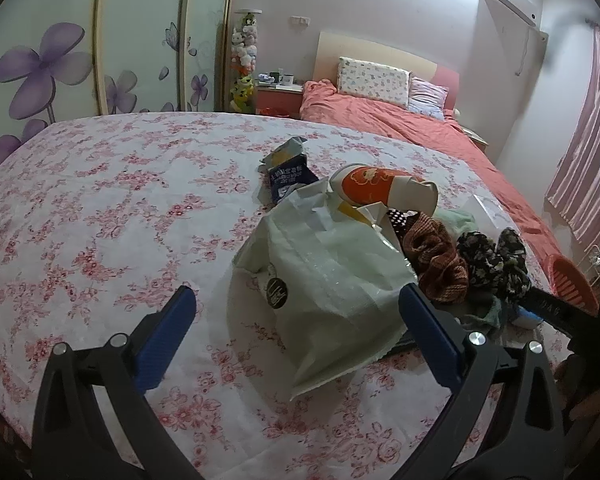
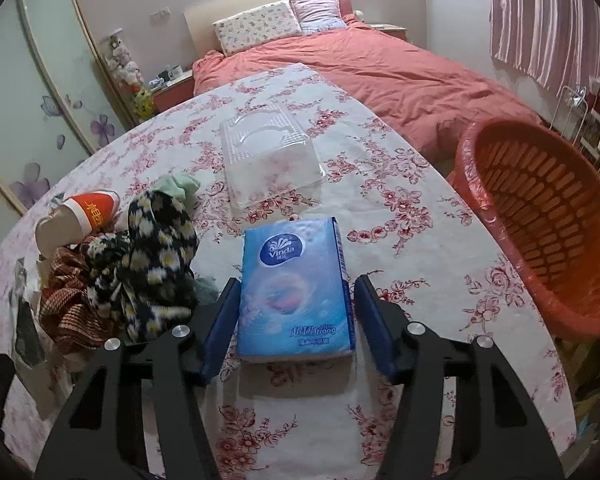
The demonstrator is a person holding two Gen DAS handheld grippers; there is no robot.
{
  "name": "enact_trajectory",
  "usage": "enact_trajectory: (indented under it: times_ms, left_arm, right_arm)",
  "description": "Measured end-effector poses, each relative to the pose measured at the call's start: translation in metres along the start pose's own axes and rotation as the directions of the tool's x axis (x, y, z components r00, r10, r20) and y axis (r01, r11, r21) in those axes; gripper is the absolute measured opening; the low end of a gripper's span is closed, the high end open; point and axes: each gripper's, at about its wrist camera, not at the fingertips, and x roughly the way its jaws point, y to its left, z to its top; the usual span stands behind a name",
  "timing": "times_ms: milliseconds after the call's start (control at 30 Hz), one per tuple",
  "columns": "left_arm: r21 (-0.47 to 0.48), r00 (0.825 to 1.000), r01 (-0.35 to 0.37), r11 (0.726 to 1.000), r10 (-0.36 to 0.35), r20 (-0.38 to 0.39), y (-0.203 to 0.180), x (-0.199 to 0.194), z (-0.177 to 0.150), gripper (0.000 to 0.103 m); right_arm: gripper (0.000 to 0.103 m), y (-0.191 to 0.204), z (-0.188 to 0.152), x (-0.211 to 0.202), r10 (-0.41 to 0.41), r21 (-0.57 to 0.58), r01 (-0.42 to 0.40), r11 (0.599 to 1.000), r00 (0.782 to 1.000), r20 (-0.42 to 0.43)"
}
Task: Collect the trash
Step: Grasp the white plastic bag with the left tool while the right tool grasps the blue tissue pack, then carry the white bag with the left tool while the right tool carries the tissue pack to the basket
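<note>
My left gripper (image 1: 298,291) stands open over the flowered tablecloth (image 1: 100,220), its blue pads on either side of a crumpled white paper bag (image 1: 320,280); the right pad is at the bag's edge. Behind the bag lie an orange and white paper cup (image 1: 376,190) on its side and a dark blue wrapper (image 1: 288,176). My right gripper (image 2: 298,280) straddles a blue tissue pack (image 2: 296,292) lying flat on the cloth. The left pad is at the pack's side and a thin gap shows at the right pad. An orange basket (image 2: 540,216) lined with plastic stands at the table's right edge.
A brown knitted cloth (image 1: 436,264) and a dark flowered cloth (image 2: 156,248) are piled between the two grippers. A clear plastic box (image 2: 268,156) lies beyond the tissue pack. A bed with a pink cover (image 2: 380,68) stands behind the table, and a wardrobe (image 1: 40,60) is at the left.
</note>
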Motion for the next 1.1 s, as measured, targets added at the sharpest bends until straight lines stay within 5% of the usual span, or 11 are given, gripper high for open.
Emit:
enact_trajectory:
  times_ms: [500,833,1100]
  left_arm:
    - [0.061,0.997,-0.067,0.996,0.069,-0.037,-0.020,0.020,0.000,0.098]
    - [0.031,0.999,0.004,1.000,-0.003,-0.049,0.013,0.019,-0.002,0.061]
    - [0.022,1.000,0.029,0.999,-0.028,-0.013,0.027,0.006,-0.002,0.055]
  right_arm:
    - [0.051,-0.011,-0.003,-0.003,-0.037,-0.043,0.037,0.998,0.999,0.010]
    - [0.051,-0.017,-0.007,-0.011,-0.037,-0.045,0.038,0.998,0.999,0.014]
    - [0.051,-0.023,-0.008,-0.023,-0.030,-0.042,0.032,0.999,0.999,0.037]
